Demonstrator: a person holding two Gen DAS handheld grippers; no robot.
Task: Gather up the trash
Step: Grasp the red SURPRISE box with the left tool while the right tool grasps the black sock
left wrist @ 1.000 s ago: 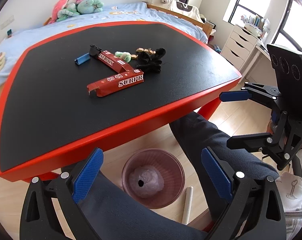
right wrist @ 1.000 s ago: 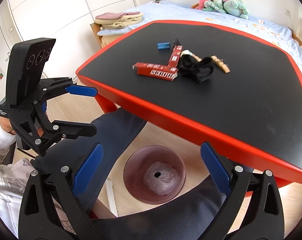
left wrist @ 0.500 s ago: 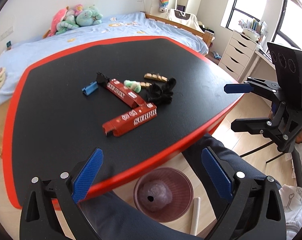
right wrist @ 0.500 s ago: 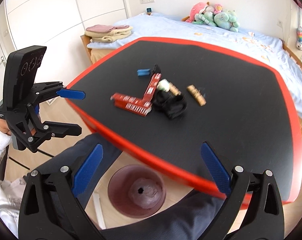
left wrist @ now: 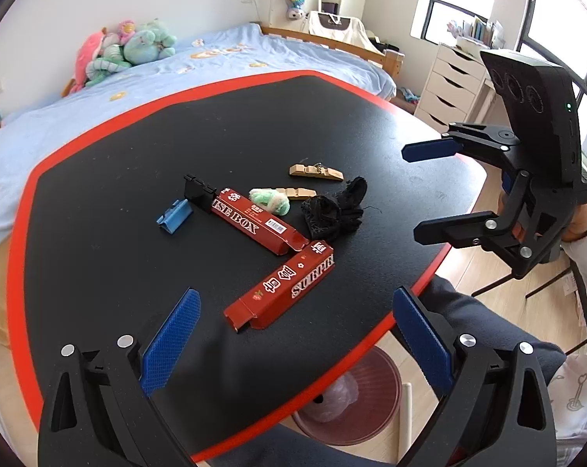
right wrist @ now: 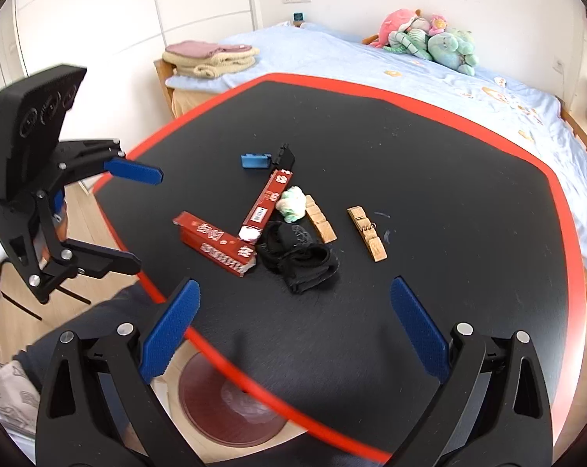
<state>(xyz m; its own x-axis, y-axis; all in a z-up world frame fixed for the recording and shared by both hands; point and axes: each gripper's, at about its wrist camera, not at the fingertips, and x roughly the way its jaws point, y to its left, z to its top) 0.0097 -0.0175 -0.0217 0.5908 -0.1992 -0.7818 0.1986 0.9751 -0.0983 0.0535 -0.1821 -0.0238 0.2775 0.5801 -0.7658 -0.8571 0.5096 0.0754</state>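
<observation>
Two red cardboard boxes lie on the black table: a near one (left wrist: 283, 287) (right wrist: 215, 243) and a far one (left wrist: 254, 222) (right wrist: 268, 204). Beside them are a crumpled green-white wad (left wrist: 269, 200) (right wrist: 292, 204), a black sock (left wrist: 332, 212) (right wrist: 299, 257), two wooden clothespins (left wrist: 315, 171) (right wrist: 367, 233), a blue clip (left wrist: 173, 216) (right wrist: 254, 161) and a black clip (left wrist: 196, 192). My left gripper (left wrist: 293, 338) is open above the near table edge, just short of the near box. My right gripper (right wrist: 293, 330) is open, hovering short of the sock. Both are empty.
A pink trash bin (left wrist: 350, 397) (right wrist: 225, 404) with a clear liner stands on the floor under the table's near edge, beside the person's legs. The table has a red rim (left wrist: 99, 128). A bed with plush toys (left wrist: 122, 50) lies behind; white drawers (left wrist: 449, 81) stand at the right.
Both grippers have risen from below the table edge and moved forward over the tabletop toward the pile. Both stayed open.
</observation>
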